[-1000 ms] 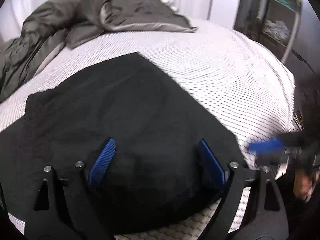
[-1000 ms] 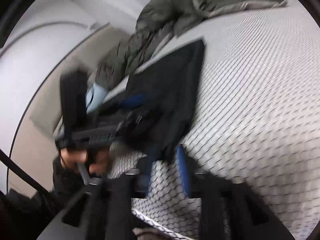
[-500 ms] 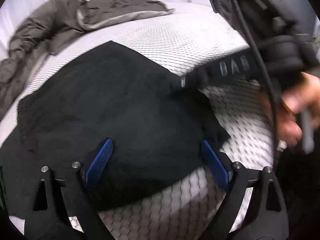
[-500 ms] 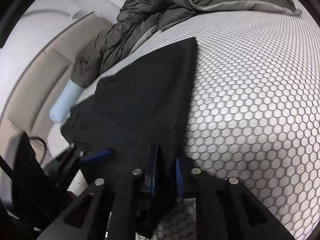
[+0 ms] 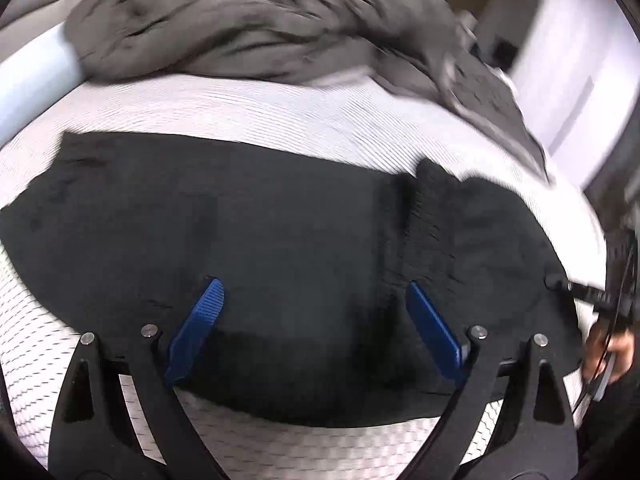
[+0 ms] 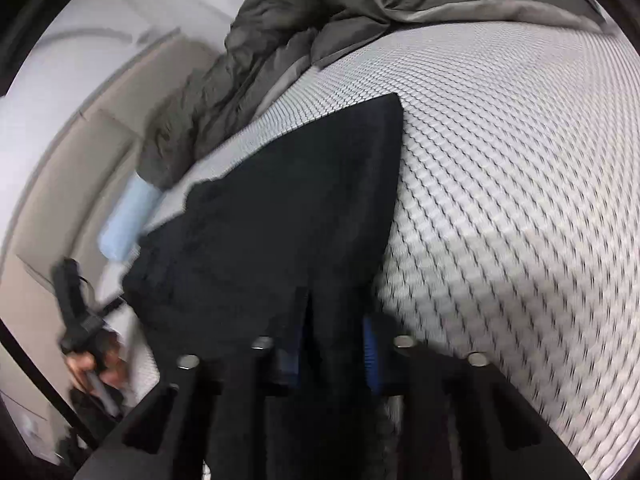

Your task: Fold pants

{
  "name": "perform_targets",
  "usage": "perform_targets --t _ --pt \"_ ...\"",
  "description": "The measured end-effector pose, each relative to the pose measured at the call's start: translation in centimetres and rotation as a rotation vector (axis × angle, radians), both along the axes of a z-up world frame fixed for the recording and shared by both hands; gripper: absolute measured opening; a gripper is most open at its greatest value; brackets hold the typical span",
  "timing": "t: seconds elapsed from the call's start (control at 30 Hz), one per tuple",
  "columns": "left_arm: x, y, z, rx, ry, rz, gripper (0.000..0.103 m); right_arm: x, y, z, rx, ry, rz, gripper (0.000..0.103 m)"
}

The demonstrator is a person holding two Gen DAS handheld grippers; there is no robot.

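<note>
On the white honeycomb-patterned mattress the black pants lie spread flat, already doubled into a broad dark panel with a straight far edge and one sharp corner pointing toward the crumpled grey duvet at the head of the bed. The right gripper has its blue pads nearly pressed together on a bunch of the black cloth at the near end, so it is pinching the pants; the left gripper hangs just above the near hem with its jaws opening wide, the fabric lying beneath and between them but not squeezed. My reading is that the step in hand is taking hold of both near corners for the next fold. To do it well, the left gripper should come down at the very edge, catch every layer at once and close firmly before any lifting; both ends should then rise together and travel evenly, so the crease lands straight and the far edge is not dragged askew. The cloth looks soft, matte and limp, with a ribbed, gathered band toward the right in the left wrist view, likely the waistband, which is thicker and may bunch. A pale blue bolster lies beside the duvet, well apart from the pants
</note>
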State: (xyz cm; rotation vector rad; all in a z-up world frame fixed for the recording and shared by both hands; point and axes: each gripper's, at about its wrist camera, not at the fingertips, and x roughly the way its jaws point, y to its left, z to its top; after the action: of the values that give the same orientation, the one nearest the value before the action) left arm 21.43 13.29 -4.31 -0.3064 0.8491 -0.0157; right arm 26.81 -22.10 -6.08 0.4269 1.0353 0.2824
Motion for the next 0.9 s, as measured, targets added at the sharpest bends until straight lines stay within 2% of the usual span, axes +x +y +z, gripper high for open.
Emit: perform_targets --t 0.1,0.17,0.2,0.27,0.33,0.43,0.5,0.53,0.57,0.7,0.73,0.8,0.9 --pt "-0.3 0.7 0.0 -0.004 -0.004 -0.008 0.092 0.5 -0.8 1.7 -0.060 -0.087 -0.011 0.018" --pt "-0.4 0.0 -0.1 0.027 -0.001 -0.044 0.092 0.8 -2.1 2.0 -0.123 -0.068 -0.058 0.039" --pt "-0.2 -0.5 0.1 0.047 -0.015 -0.052 0.092 0.7 -2.5 2.1 -0.131 -0.057 -0.084 0.042" --pt "-0.1 -2.0 0.6 0.040 -0.035 -0.094 0.092 -0.4 -3.4 3.1 -0.080 -0.086 -0.131 0.048" --pt "-0.4 -4.4 0.8 0.045 -0.032 -0.176 0.092 -1.6 -2.7 4.4 -0.084 -0.132 -0.103 0.050" --pt "0.2 -8.2 0.2 0.112 -0.012 -0.285 0.091 -3.2 -0.7 5.4 -0.096 -0.187 -0.024 0.068" --pt "0.8 -9.6 -0.7 0.114 0.024 -0.312 0.077 -3.6 1.4 5.1 -0.094 -0.194 0.029 0.068" --pt "1.2 -10.1 -1.3 0.091 0.054 -0.334 0.057 -3.6 2.4 5.1 -0.093 -0.187 0.043 0.068" --pt "1.3 -10.4 -1.8 0.073 0.083 -0.347 0.049 -3.6 3.2 4.7 -0.093 -0.174 0.062 0.068" --pt "-0.1 -10.8 -1.0 0.088 0.054 -0.366 0.038 -3.6 5.4 2.2 -0.169 -0.101 0.108 0.068" --pt "-0.4 -10.4 -0.8 0.074 0.050 -0.369 0.028 -3.6 5.7 1.8 -0.175 -0.095 0.110 0.068" --pt "-0.6 -9.6 -1.1 0.062 0.073 -0.355 0.027 -3.6 5.8 1.5 -0.187 -0.095 0.113 0.068" --pt "-0.8 -9.2 -1.5 0.085 0.081 -0.362 0.032 -3.9 6.0 1.8 -0.199 -0.107 0.114 0.072"
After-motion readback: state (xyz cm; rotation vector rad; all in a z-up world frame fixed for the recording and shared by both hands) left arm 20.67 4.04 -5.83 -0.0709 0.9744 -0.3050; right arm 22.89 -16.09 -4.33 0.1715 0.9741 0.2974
